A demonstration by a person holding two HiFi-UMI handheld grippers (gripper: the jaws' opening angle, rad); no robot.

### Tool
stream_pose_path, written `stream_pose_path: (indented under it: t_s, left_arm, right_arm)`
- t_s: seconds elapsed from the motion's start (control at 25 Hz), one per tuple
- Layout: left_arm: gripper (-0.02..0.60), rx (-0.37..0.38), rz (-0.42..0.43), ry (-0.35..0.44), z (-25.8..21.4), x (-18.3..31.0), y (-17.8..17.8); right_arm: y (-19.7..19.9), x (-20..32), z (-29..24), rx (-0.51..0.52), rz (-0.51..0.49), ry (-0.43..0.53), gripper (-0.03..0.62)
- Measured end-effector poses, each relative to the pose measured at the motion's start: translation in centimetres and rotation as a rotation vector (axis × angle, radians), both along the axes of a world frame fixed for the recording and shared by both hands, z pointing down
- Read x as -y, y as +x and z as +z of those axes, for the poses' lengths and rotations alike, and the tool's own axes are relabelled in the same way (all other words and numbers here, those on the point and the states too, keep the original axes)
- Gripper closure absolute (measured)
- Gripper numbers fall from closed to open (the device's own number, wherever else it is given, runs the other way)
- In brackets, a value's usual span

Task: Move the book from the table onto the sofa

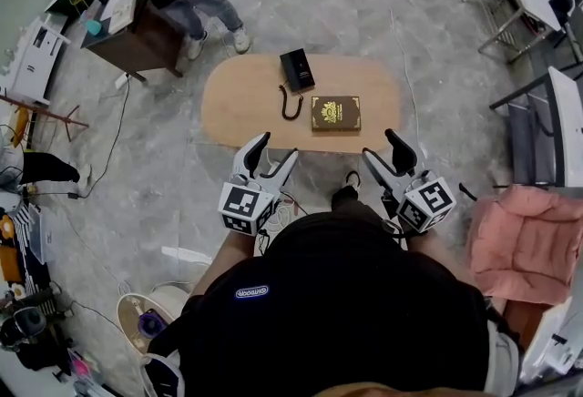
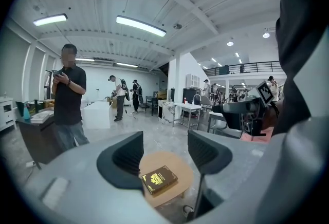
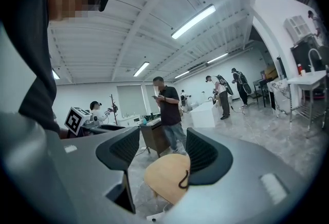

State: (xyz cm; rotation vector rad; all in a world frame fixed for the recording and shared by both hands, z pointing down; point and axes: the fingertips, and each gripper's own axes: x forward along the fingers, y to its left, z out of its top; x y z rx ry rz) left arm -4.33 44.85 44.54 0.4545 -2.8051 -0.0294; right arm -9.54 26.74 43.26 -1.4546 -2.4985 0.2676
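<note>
Book (image 1: pixel 335 113) flat on table (image 1: pixel 237 99), near its front edge; both grippers empty, short of it.

Left gripper (image 1: pixel 275 149) and right gripper (image 1: pixel 383 146): jaws spread wide, nothing between the pads, both held in front of the table and apart from it. Likely faults: the book lies flat and thin, so a level approach may shove it across the top instead of getting a pad under it; the black cord (image 1: pixel 290 104) just beside its left edge may be caught in the grasp; a one-edge hold may let the cover fall open on the way to the pink sofa (image 1: pixel 524 240), well apart at the right. Containers: a black box (image 1: pixel 297 69) lies behind the book; contents cannot be told.
</note>
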Motion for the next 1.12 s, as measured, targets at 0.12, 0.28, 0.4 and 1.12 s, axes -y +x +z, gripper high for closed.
stream_pose_path:
  t_s: [0.12, 0.28, 0.4, 1.12]
  left_arm:
    - [0.314, -0.002, 0.012, -0.015, 0.9, 0.3, -1.6]
    - [0.314, -0.030, 0.018, -0.029, 1.8, 0.7, -4.5]
    - [0.314, -0.052, 0.022, -0.039, 2.9, 1.3, -6.8]
    - [0.314, -0.323, 0.091, -0.197, 15.6, 6.3, -18.1]
  right_arm:
    - [-1.7, 0.6, 0.5, -0.013, 0.010, 0.018, 0.289]
    - [-4.5, 1.1, 1.3, -0.031, 0.011, 0.036, 0.287]
    - [-6.8, 1.5, 2.1, -0.051, 0.008, 0.057, 0.284]
    - [-17.3, 2.5, 14.8, -0.089, -0.249, 0.395, 0.258]
